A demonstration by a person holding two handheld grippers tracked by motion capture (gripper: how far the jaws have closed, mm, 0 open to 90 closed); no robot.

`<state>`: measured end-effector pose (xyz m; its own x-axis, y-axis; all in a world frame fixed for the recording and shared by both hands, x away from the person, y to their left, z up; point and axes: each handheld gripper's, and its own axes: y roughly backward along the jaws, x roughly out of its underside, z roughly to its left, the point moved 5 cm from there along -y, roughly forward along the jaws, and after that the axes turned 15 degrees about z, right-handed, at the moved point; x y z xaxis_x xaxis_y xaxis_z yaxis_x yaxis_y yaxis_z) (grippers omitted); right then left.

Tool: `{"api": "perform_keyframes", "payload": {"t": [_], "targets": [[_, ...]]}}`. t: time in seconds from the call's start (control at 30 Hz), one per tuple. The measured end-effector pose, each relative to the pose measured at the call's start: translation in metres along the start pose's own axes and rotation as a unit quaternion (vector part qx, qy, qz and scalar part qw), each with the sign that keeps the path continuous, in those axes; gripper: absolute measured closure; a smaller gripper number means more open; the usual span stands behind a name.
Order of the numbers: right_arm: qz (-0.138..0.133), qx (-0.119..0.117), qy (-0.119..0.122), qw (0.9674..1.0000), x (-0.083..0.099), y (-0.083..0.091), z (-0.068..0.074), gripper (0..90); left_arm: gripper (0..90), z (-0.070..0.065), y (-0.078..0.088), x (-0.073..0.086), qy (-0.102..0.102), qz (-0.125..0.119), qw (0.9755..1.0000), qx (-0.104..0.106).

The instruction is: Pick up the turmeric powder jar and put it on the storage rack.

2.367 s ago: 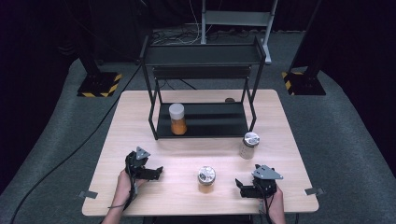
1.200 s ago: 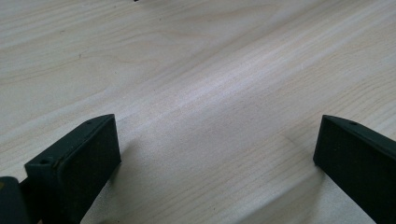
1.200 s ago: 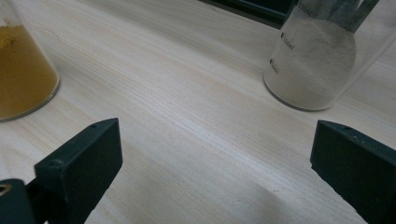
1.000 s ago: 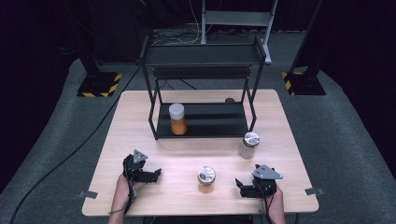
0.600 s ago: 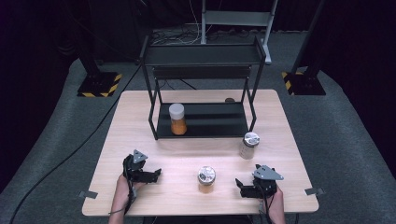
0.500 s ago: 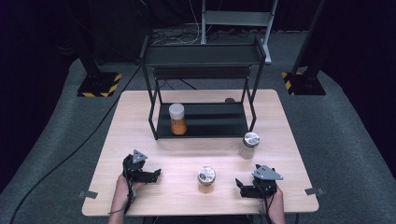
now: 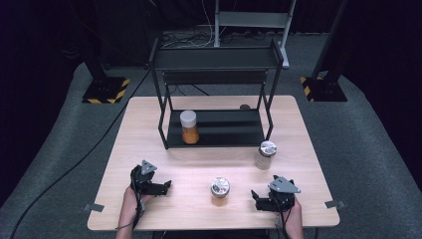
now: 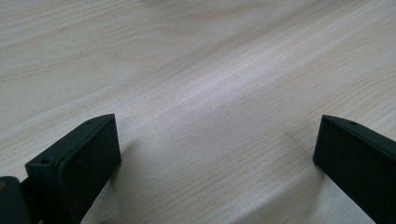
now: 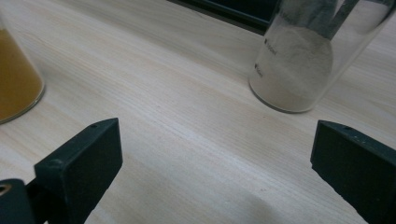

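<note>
Three jars are on the wooden table (image 7: 144, 134). A white-lidded jar of orange stuff (image 7: 189, 127) stands on the lower shelf of a black rack (image 7: 216, 57). A metal-lidded jar of white powder (image 7: 265, 155) (image 9: 299, 60) stands in front of the rack's right leg. Near the front centre is a metal-lidded jar with orange contents (image 7: 219, 191) (image 9: 14, 79). My left gripper (image 7: 161, 186) (image 8: 217, 154) rests at the front left, open over bare wood. My right gripper (image 7: 256, 198) (image 9: 217, 158) rests at the front right, open and holding nothing, with the two front jars ahead of it.
The rack takes up the middle back of the table, and its top shelf holds nothing. A small dark round thing (image 7: 244, 106) lies behind it. Bare wood lies between the grippers and the rack. Grey carpet and dark stands surround the table.
The left gripper and hand shifted slightly early on. In the last second nothing has visibly moved.
</note>
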<state>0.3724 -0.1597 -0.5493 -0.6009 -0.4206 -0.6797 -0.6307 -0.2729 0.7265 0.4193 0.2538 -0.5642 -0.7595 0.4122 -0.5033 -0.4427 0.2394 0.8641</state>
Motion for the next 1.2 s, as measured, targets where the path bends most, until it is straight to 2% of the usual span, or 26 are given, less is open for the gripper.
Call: {"api": "perform_keyframes", "payload": {"t": [0.17,0.3,0.4,0.57,0.8,1.0,1.2], "targets": [[0.004,0.016,-0.003,0.9999,0.0,0.0,0.001,1.3,0.2,0.0,0.0,0.0,0.004,0.001,1.0,-0.002],[0.008,0.034,-0.018,0.9992,0.0,-0.001,0.004,0.8,0.2,0.0,0.0,0.0,0.004,0.001,1.0,-0.002],[0.0,0.035,-0.035,0.9988,0.001,0.003,0.01,1.6,0.2,0.0,0.0,0.0,0.004,0.001,1.0,-0.002],[-0.011,0.031,-0.049,0.9983,0.003,0.01,0.026,1.6,0.2,0.0,0.0,0.0,0.004,0.001,1.0,-0.002],[-0.026,-0.003,-0.039,0.9989,0.001,0.015,0.061,1.8,0.3,0.0,0.0,0.0,0.004,0.001,1.0,-0.002],[-0.04,-0.036,-0.008,0.9985,-0.01,0.014,0.09,1.8,0.2,0.0,0.0,0.0,0.004,0.001,1.0,-0.002],[-0.045,-0.064,0.019,0.9967,-0.024,0.007,0.108,1.7,0.3,0.0,0.0,0.0,0.004,0.001,1.0,-0.002]]}}
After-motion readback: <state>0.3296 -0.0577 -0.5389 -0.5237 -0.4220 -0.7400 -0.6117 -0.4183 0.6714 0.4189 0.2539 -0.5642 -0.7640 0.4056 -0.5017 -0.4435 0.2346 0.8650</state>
